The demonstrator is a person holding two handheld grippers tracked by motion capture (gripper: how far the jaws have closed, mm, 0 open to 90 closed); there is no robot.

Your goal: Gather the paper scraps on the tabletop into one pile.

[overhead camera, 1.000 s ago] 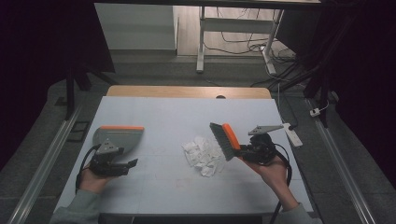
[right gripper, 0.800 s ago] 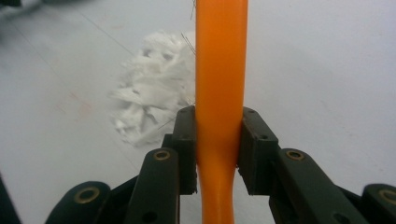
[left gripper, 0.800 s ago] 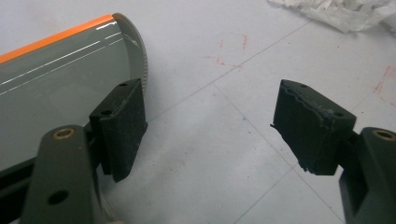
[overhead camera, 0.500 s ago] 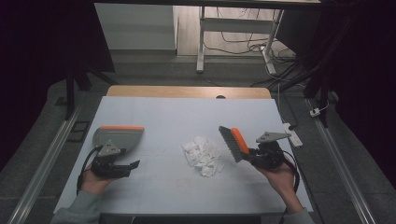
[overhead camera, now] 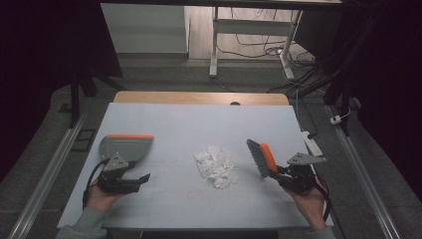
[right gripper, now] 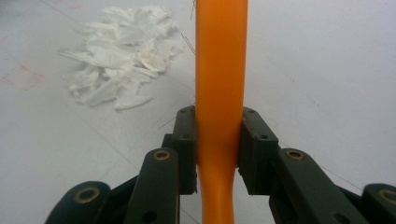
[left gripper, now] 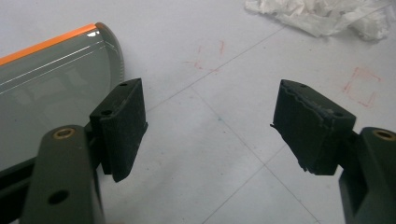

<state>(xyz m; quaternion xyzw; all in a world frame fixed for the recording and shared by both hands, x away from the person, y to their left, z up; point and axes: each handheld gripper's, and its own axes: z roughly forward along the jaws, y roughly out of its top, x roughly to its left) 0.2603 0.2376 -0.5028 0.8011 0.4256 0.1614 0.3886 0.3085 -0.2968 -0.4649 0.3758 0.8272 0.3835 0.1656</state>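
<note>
Grasping the orange brush (overhead camera: 263, 158) at lower right, the right gripper (overhead camera: 278, 173) sits beside paper scraps (overhead camera: 215, 165); the left gripper (overhead camera: 142, 178), lower left, gapes empty near the dustpan (overhead camera: 125, 147).

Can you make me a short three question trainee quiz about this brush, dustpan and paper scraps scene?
1. True or false: the right gripper clamps the brush by its orange handle.
2. What lies between brush and dustpan?
A. paper scraps
B. a cup
C. a sponge
3. How do the left gripper jaws stand?

Key:
1. True.
2. A.
3. Open, with nothing between them; the dustpan lies beside one jaw.
</note>
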